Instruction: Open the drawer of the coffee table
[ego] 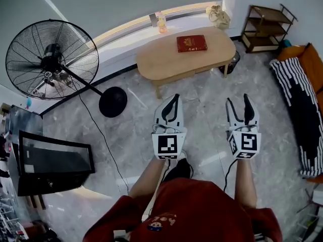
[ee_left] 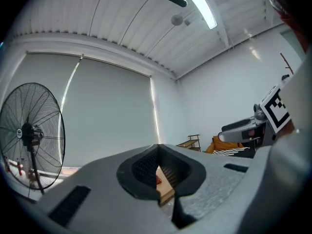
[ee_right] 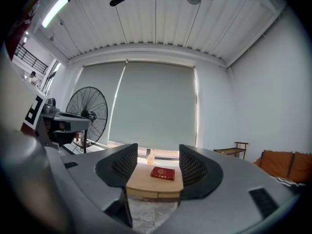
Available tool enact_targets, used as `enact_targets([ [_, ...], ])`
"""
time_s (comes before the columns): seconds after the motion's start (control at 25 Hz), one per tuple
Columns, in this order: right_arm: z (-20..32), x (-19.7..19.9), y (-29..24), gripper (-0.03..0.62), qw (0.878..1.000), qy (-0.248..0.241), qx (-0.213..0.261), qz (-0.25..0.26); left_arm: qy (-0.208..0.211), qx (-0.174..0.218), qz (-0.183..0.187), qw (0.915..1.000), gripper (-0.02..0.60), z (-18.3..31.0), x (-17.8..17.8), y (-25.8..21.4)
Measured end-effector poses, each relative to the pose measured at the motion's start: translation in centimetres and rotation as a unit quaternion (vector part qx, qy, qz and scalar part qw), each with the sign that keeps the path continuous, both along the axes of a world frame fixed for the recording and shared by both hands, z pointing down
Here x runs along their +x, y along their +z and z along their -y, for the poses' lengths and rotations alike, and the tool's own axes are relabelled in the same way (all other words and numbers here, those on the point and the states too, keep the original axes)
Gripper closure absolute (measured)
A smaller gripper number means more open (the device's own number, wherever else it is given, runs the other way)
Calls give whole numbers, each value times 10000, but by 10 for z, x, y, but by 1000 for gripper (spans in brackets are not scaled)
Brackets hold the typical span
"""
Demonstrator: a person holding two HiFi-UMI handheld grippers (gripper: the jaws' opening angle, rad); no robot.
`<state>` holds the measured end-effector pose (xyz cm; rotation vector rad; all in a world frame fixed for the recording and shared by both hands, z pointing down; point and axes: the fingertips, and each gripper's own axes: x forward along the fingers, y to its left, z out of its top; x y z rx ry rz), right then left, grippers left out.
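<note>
I hold both grippers out level over the marble floor [ego: 202,117], side by side and well short of the table [ego: 166,59]. The left gripper [ego: 175,99] has its fingers pinched together at the tips with nothing caught in them. In its own view only a sliver of the table shows through the slit below the tips. The right gripper [ego: 238,101] has its fingers spread wide and empty, and its view frames the table squarely between them.

The table stands ahead by the window wall, with an oval wooden top on short legs. A red book [ego: 192,43] lies on the right part of the top, and a small bottle [ego: 162,25] stands on the window side. As far as I can tell from the right gripper view, the drawer [ee_right: 142,194] is the pale panel under the near edge of the top, with a fine upright seam near its middle. It sits flush and closed, and neither gripper touches it.

A big black fan [ego: 52,59] stands off to the left. A low wooden shelf [ego: 267,28] fills the far right corner, and an orange sofa [ego: 313,67] runs along the right edge.
</note>
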<state>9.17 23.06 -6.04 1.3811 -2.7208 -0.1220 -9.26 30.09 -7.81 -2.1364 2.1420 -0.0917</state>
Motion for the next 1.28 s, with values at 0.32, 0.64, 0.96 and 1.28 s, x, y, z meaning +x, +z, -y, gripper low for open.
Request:
enact_targets([
  [0.32, 34, -54, -1, 347, 9999, 75, -7, -123, 50, 6, -92, 9999, 574, 38, -60, 2],
  [0.64, 64, -79, 0, 347, 9996, 215, 4, -157, 221, -22, -65, 9997, 574, 76, -83, 6],
  [0.96, 101, -77, 15, 347, 9990, 413, -100, -96, 451, -111, -108, 9989, 574, 125, -84, 21],
  [1.28, 170, -41, 19, 347, 9975, 679, -166, 72, 751, -120, -123, 9970, 575, 207, -47, 21],
])
